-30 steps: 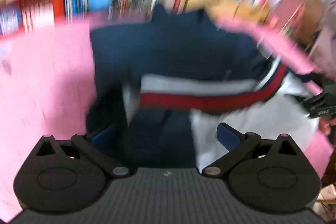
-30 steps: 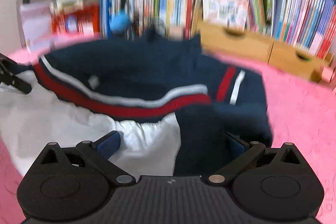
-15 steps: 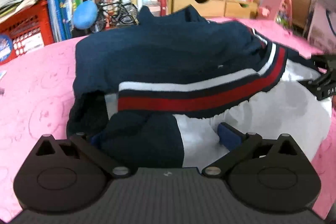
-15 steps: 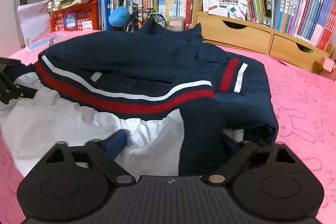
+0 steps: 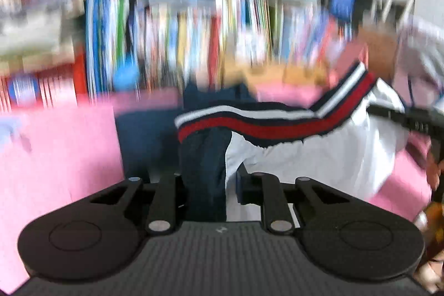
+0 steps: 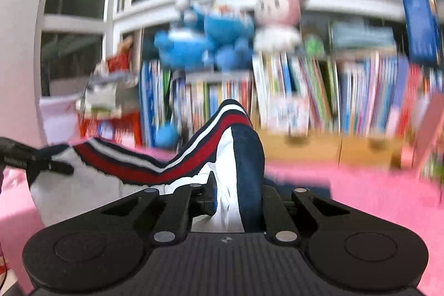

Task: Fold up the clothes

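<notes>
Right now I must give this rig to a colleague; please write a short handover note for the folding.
Left gripper: jaws closing, with the navy part of the jacket between them, at its near edge.
Right gripper: jaws shut on the same jacket, navy and white cloth pinched together.
Jacket: navy with red and white stripes and a white lower part; its near edge is raised off the pink table cover, the far part lies on it.
Done: both near corners are taken.
Left: probably carry the raised edge toward the bookshelf side, lay it over, release, smooth.
</notes>
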A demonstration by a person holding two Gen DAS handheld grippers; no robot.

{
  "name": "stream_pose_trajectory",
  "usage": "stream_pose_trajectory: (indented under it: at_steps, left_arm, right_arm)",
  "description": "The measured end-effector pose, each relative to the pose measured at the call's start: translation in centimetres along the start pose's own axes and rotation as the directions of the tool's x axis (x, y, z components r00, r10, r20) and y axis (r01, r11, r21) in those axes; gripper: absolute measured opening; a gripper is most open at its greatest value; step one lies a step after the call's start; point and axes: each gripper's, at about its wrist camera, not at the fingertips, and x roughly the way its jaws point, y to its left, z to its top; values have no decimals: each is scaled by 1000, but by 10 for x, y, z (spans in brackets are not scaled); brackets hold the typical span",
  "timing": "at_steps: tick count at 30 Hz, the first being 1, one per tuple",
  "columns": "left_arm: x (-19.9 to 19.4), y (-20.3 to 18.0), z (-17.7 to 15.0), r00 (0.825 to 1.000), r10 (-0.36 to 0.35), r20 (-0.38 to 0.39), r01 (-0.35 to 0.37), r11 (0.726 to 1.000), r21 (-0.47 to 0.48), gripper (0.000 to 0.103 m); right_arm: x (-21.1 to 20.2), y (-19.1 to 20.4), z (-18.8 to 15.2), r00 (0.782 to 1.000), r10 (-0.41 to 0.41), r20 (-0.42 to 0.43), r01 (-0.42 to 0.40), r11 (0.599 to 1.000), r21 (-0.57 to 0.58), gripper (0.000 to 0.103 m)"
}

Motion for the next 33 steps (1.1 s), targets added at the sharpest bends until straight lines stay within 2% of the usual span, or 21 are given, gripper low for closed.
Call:
stream_pose_trajectory:
  at_steps: [2,3,4,5,7,9,10,11,12,13,14,16,18,20,22,24,25,28,31,33]
  left_arm:
    - [17,3,36,995,34,90,-40,997,66,26]
    - [39,3,46,992,72,101,-83,991,106,29]
    - [62,3,55,988,112,110,-127,981,145,36]
    - [89,5,59,987,141,78,-153,975,164,37]
    - [151,20,54,980,193,-37,-184,969,165,38]
    - [206,36,36,960,223,-169,-200,970,139,40]
    - [227,44,23,947,229,-223,-203,970,134,47]
    - [237,48,13,943,240,-231,-216,968,124,60]
    - [245,52,4,939,251,-233,-230,966,114,66]
    - [247,56,2,936,264,-233,-247,964,98,79]
    - [249,59,1,933,276,-232,-265,961,80,91]
    - [252,68,0,923,293,-249,-293,955,37,103]
    - [253,81,3,924,255,-286,-277,960,-38,103]
    - [243,89,6,923,235,-305,-274,957,-93,103]
    - [221,90,13,924,252,-289,-291,951,-104,103]
    - [195,87,19,925,295,-240,-317,947,-55,103]
    - [186,82,20,920,324,-222,-334,942,-11,103]
    - [165,66,23,905,388,-174,-373,921,112,103]
    - [156,45,22,893,427,-142,-406,901,153,103]
    - [143,26,18,923,369,-111,-357,927,116,103]
  right_arm:
    - [26,-8,29,998,-32,53,33,999,-14,12]
    - [46,-15,42,997,-45,60,46,999,-11,12]
    - [72,-23,50,997,-60,44,60,998,8,13]
    - [98,-31,57,997,-74,25,74,997,26,14]
    - [155,-48,52,993,-86,-78,91,994,62,20]
    - [214,-66,33,974,-90,-210,111,989,93,20]
    - [240,-73,18,955,-93,-283,129,986,108,20]
    - [263,-80,3,932,-96,-350,147,982,121,21]
    - [273,-83,-10,920,-106,-377,163,979,122,28]
    - [282,-85,-22,908,-115,-403,178,976,122,36]
    - [288,-88,-30,903,-116,-415,181,976,121,38]
    - [292,-89,-39,908,-117,-401,178,977,116,42]
    - [295,-92,-38,909,-116,-401,175,978,114,43]
    - [291,-93,-35,907,-121,-404,180,977,110,50]
    - [269,-94,-30,910,-162,-382,226,966,128,82]
    - [243,-99,-25,927,-170,-335,238,956,173,92]
    - [230,-101,-22,936,-163,-313,232,953,197,97]
    - [197,-95,-18,946,-131,-296,200,956,215,100]
    - [170,-68,-21,962,-38,-272,90,979,183,100]
    - [157,-42,-25,970,56,-236,-21,989,147,99]
